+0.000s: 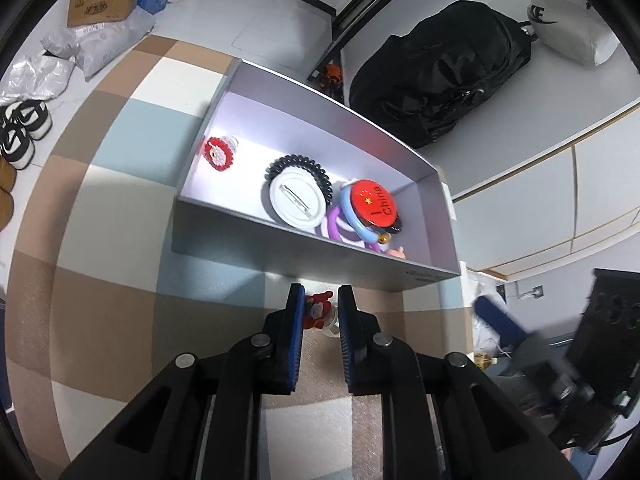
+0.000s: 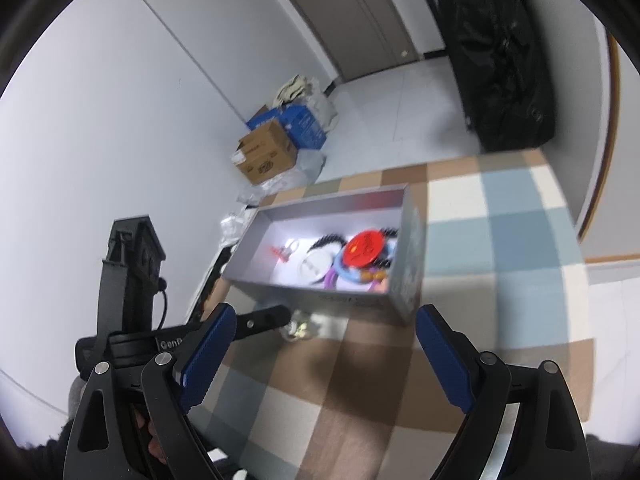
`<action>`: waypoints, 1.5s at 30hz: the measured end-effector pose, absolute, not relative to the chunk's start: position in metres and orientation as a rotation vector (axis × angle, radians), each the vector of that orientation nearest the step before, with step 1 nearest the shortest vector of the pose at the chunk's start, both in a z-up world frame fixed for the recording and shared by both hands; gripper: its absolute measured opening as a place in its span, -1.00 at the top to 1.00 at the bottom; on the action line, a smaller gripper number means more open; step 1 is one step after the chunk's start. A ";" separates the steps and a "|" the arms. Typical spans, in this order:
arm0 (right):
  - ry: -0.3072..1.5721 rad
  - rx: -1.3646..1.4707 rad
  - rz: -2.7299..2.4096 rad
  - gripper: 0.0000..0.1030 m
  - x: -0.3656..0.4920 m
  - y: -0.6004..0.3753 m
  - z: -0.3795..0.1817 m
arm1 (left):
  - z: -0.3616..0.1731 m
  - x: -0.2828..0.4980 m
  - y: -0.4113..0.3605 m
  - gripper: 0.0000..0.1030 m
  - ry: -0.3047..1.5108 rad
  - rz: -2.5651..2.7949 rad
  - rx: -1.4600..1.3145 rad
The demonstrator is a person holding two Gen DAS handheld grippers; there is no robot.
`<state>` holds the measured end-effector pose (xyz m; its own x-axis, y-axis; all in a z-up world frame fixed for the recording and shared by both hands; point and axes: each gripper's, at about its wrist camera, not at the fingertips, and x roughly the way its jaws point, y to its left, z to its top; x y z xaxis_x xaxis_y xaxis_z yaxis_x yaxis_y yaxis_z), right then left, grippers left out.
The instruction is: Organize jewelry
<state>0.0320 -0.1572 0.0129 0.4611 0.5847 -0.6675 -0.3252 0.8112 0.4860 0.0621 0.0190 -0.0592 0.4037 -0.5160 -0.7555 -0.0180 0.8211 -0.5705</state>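
Currently, the left gripper [image 1: 320, 304] is clenched on a small red-and-white figurine charm with a clear ring [image 1: 318, 310], pinched between its blue ribbed pads just in front of the near wall of the open grey rectangular cardboard box [image 1: 280, 248], which stands on a checked brown, blue and white mat [image 1: 100, 240]. The right gripper [image 2: 320, 360] is released, jaws wide apart and holding nothing, hovering in front of the same near wall. Inside the box lie a red beaded flower ring [image 1: 218, 154] toward its far-left end, a white round pin badge [image 1: 296, 200] ringed by a black spiral hair tie [image 1: 316, 170] in the middle, and a round red badge with a flag print [image 1: 374, 202] on blue and purple rings [image 1: 348, 220] beside them. To complete the step well, lift the charm clear above the near wall before moving it forward. Release only over bare floor of the box, between the flower ring and the white badge. The charm is small and held near the pad tips, so a slip is likely if the grip loosens early.
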 end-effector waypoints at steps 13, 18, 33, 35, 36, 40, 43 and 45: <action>1.131 0.474 0.639 0.21 0.042 -0.141 -0.036 | -0.055 0.051 0.027 0.78 1.136 -0.412 -0.622; 1.164 0.546 0.662 0.64 0.046 -0.137 -0.046 | -0.053 0.049 0.027 0.78 1.136 -0.428 -0.621; 1.135 0.583 0.668 0.95 0.050 -0.138 -0.041 | -0.055 0.052 0.024 0.92 1.144 -0.381 -0.565; 1.125 0.590 0.668 0.95 0.049 -0.141 -0.039 | -0.056 0.052 0.024 0.92 1.149 -0.374 -0.561; 1.118 0.595 0.664 0.95 0.048 -0.144 -0.037 | -0.057 0.052 0.024 0.92 1.150 -0.372 -0.562; 1.087 0.596 0.637 0.95 0.047 -0.158 -0.029 | -0.057 0.052 0.024 0.91 1.152 -0.367 -0.560; 1.058 0.588 0.615 0.95 0.047 -0.167 -0.022 | -0.057 0.052 0.022 0.91 1.164 -0.367 -0.566; 1.044 0.586 0.605 0.95 0.047 -0.172 -0.018 | -0.057 0.052 0.018 0.86 1.167 -0.373 -0.548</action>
